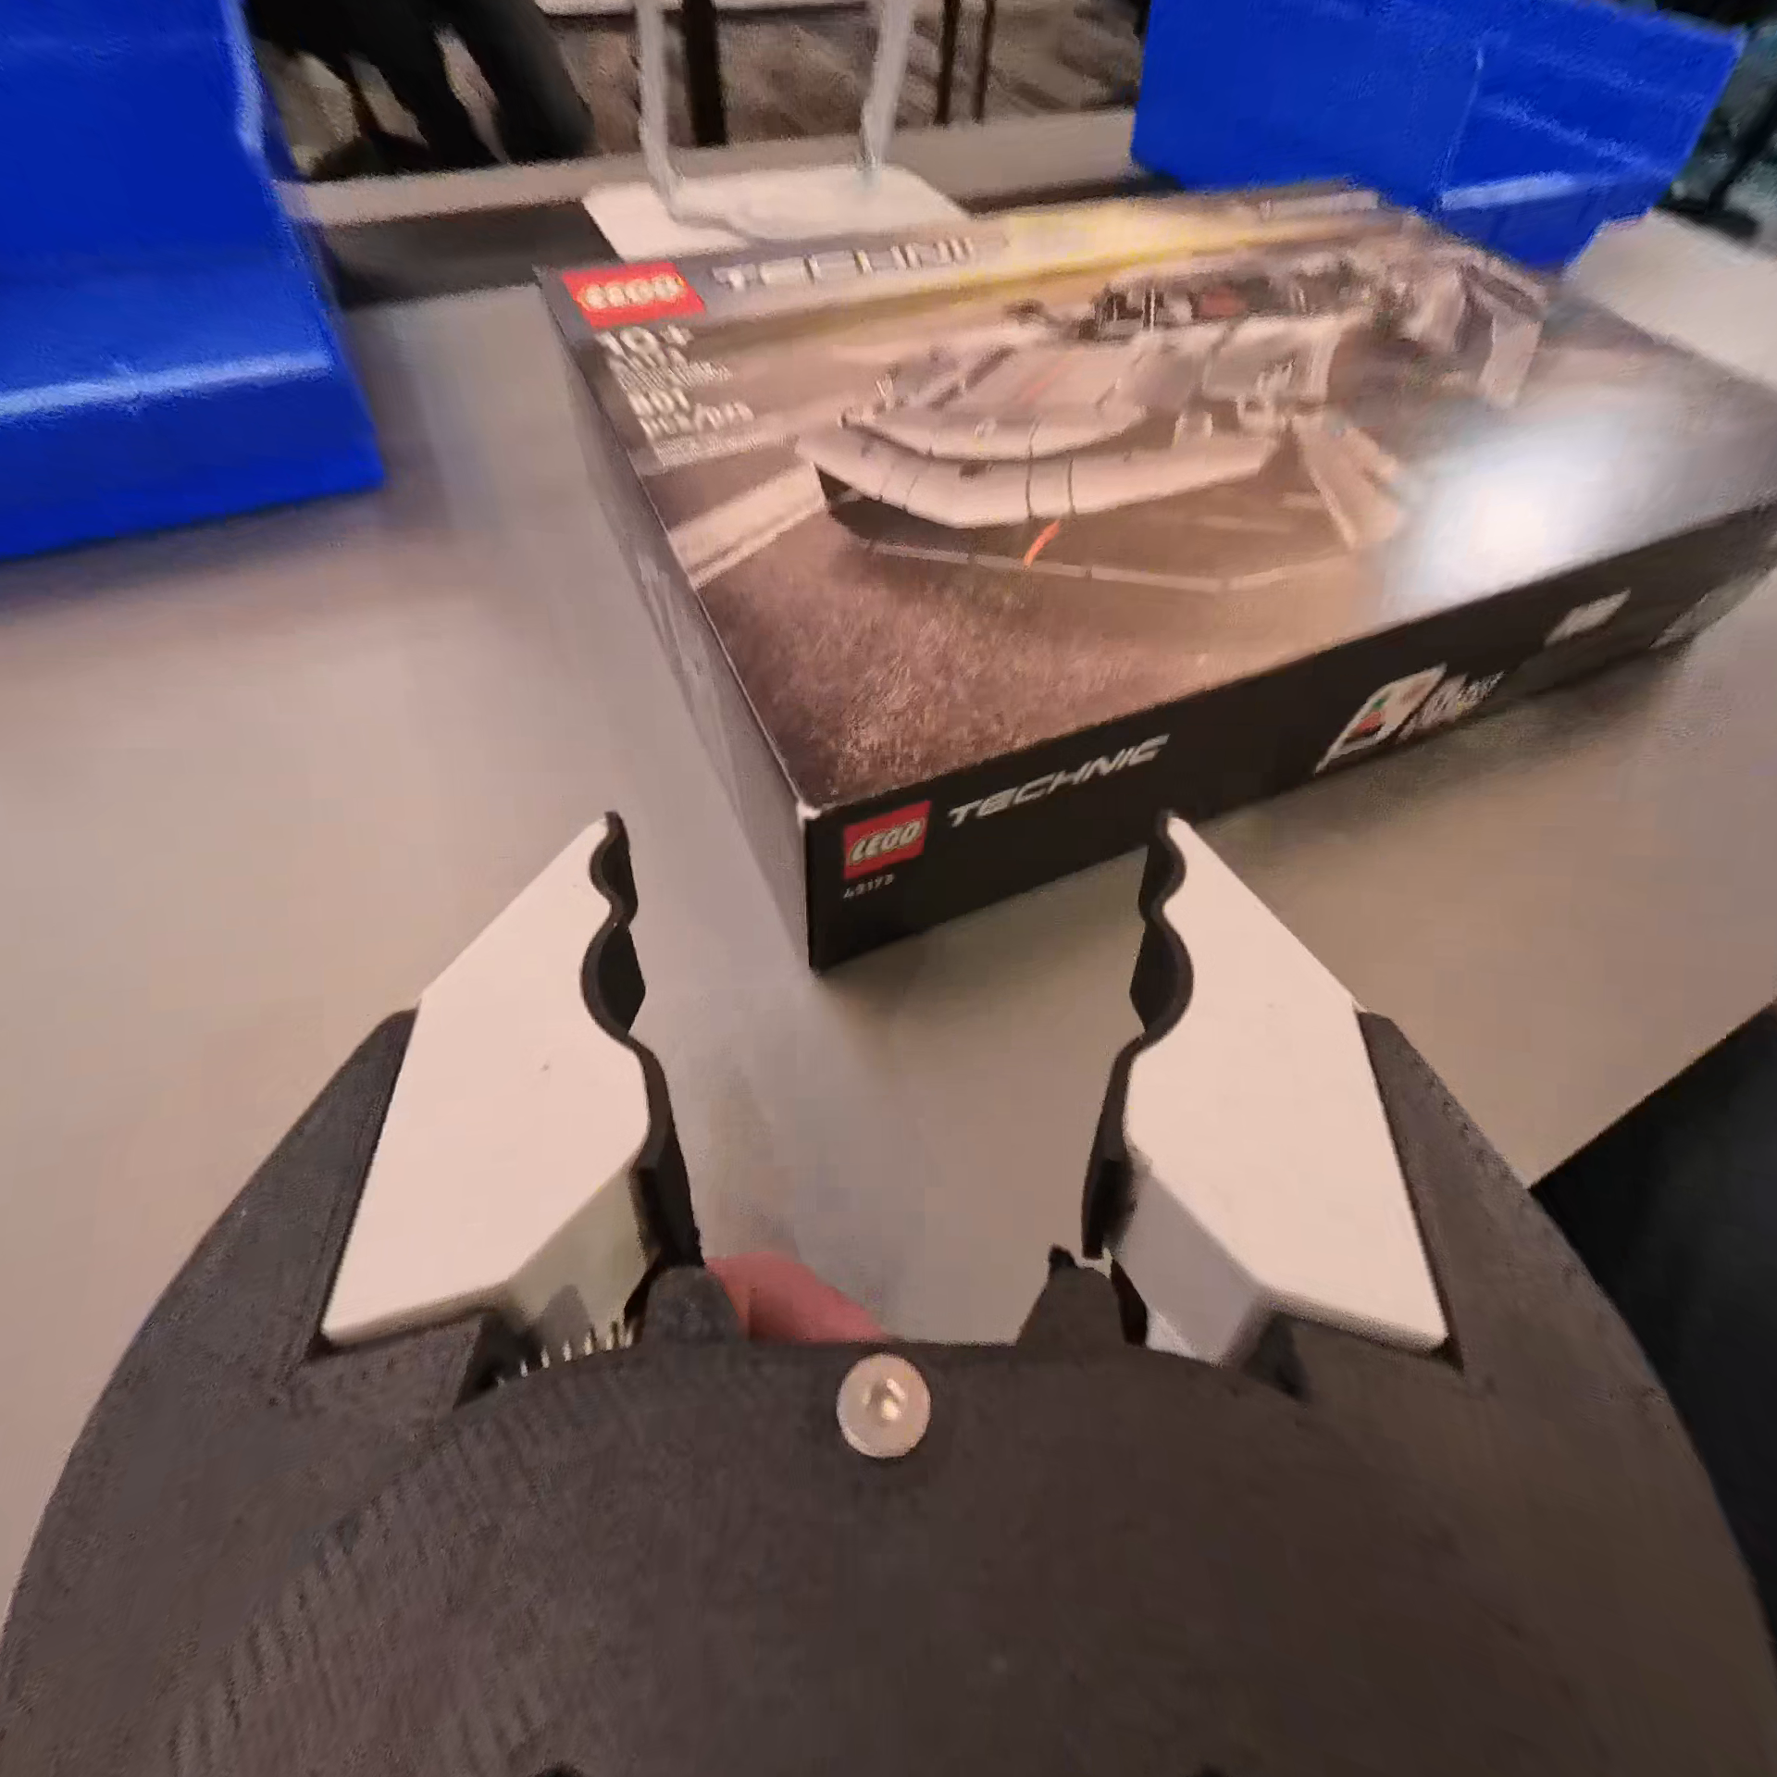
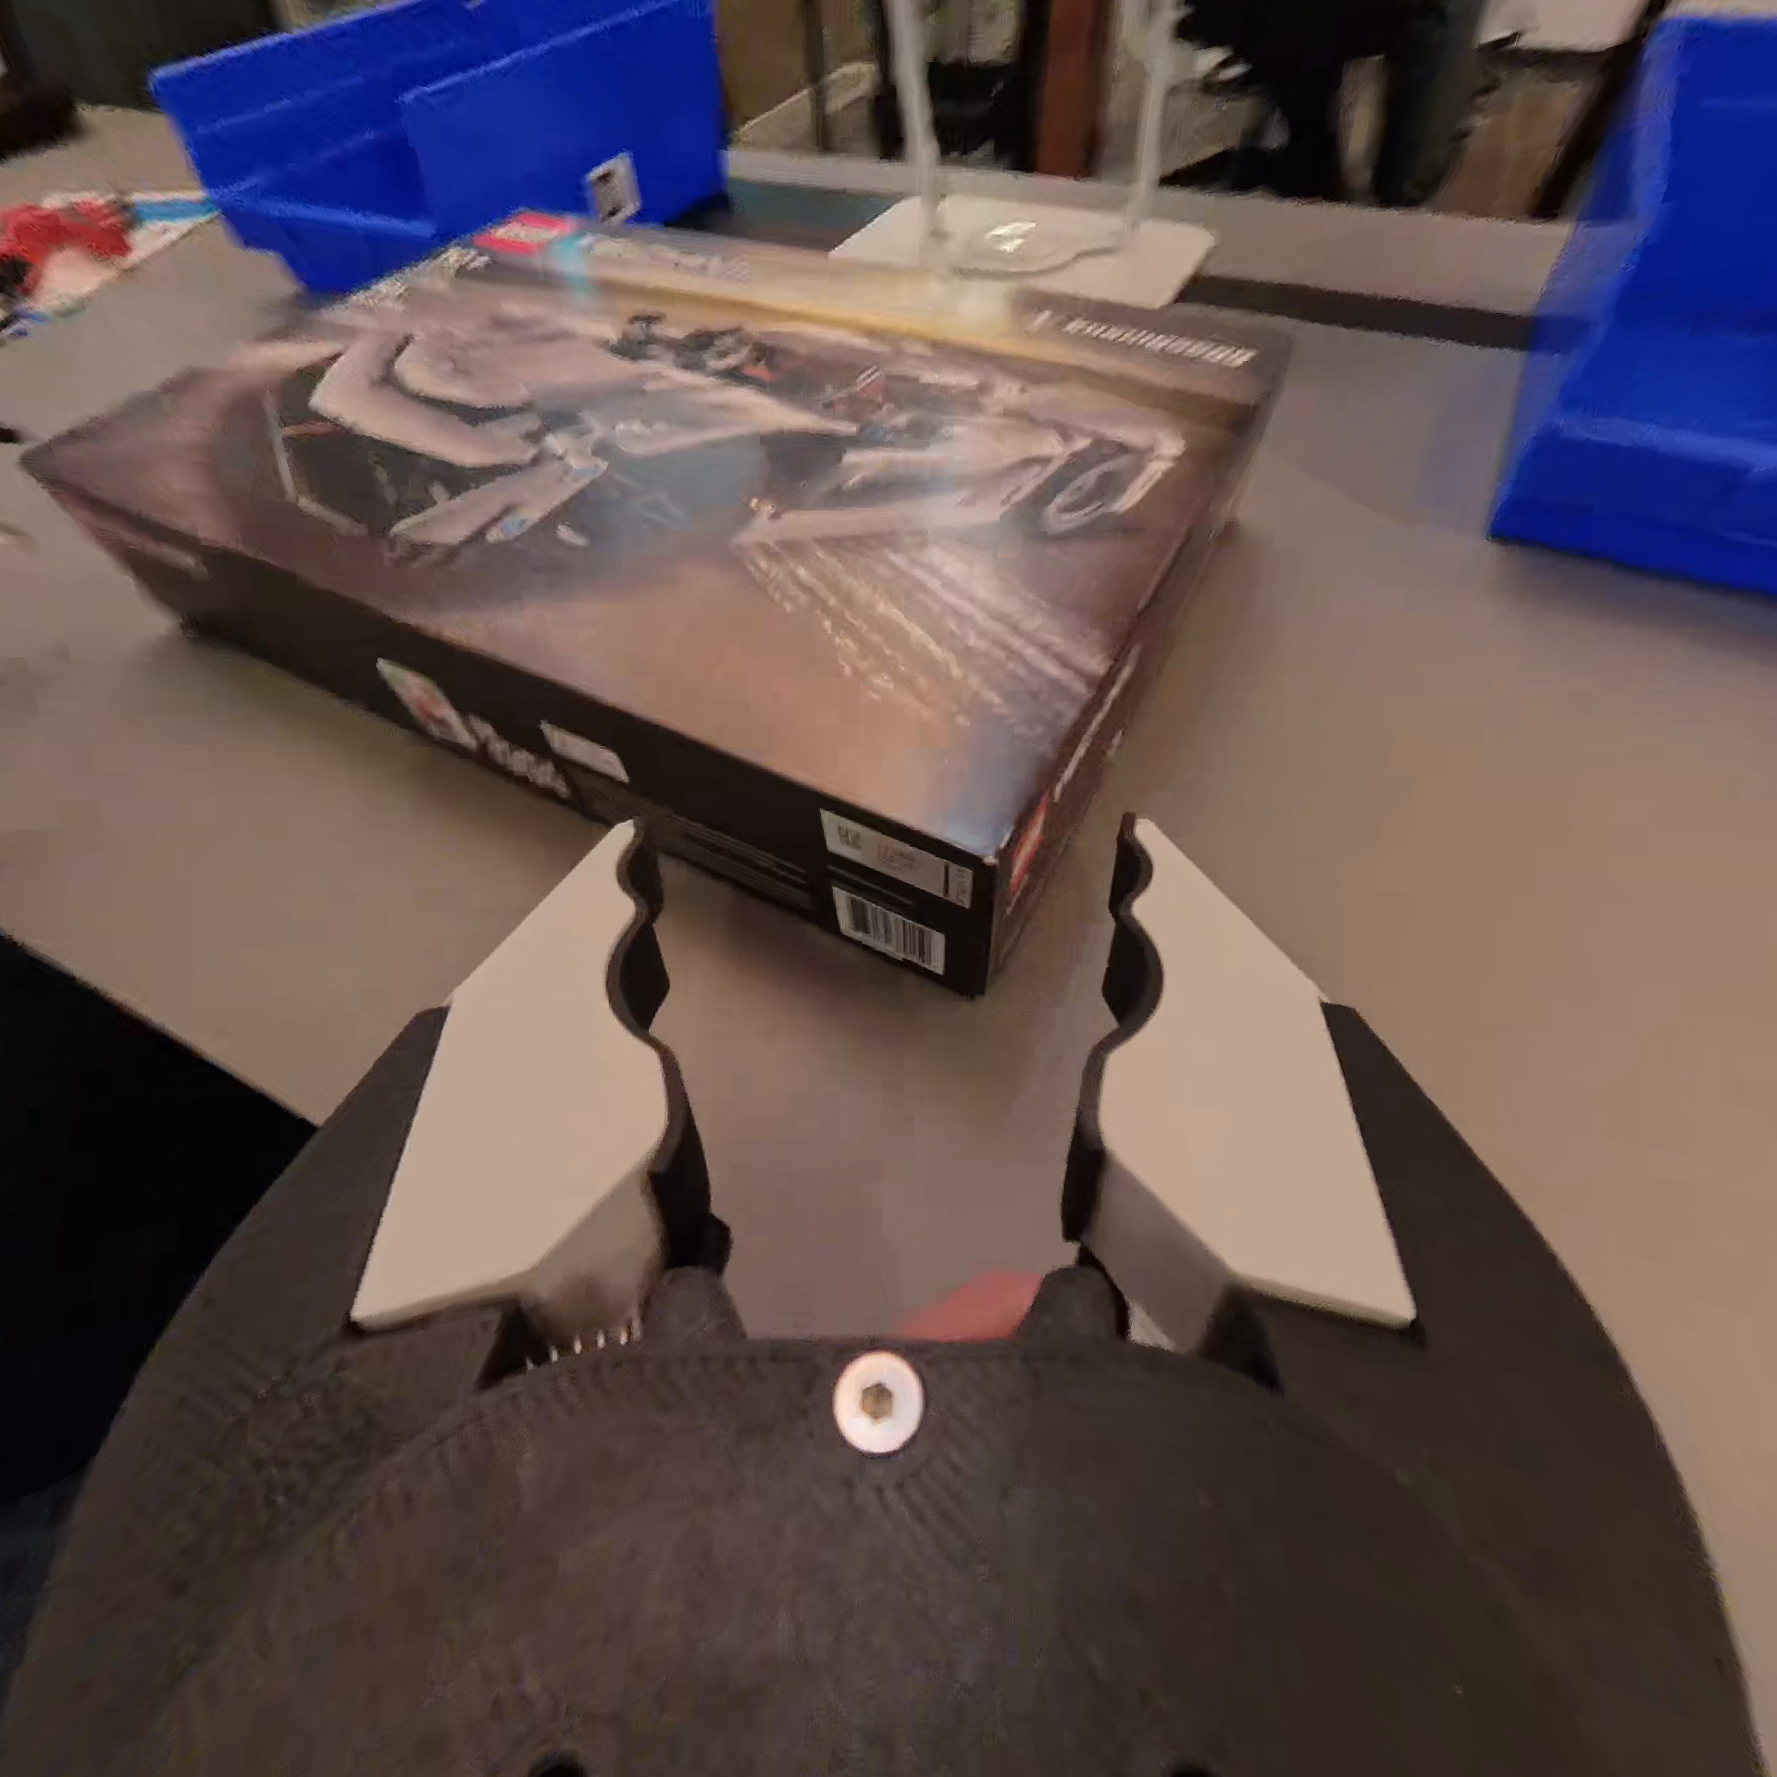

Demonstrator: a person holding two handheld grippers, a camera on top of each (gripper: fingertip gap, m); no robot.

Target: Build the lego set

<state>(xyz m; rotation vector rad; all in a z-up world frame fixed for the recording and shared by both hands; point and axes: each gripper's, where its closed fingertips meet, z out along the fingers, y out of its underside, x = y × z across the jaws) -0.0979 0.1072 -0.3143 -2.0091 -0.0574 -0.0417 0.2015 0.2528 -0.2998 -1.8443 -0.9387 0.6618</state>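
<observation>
Box (image 1: 1106, 538) of lego set flat on grey table (image 1: 288, 817), centre frame, lid art blurred. Left gripper (image 1: 889, 865) jaws wide, empty, near box corner. Right gripper (image 2: 880, 865) likewise wide, empty. Blue bins (image 2: 452, 135) cut off at frame edges.

a grey table (image 1: 288, 769) carries blue plastic bins: one at the far left (image 1: 144, 317) and another at the far right (image 1: 1423, 106) in the left wrist view. between them stands a white flat base (image 2: 1019, 252) with thin clear uprights. red and white clutter (image 2: 67, 240), blurred, lies at the table's far left edge.
</observation>
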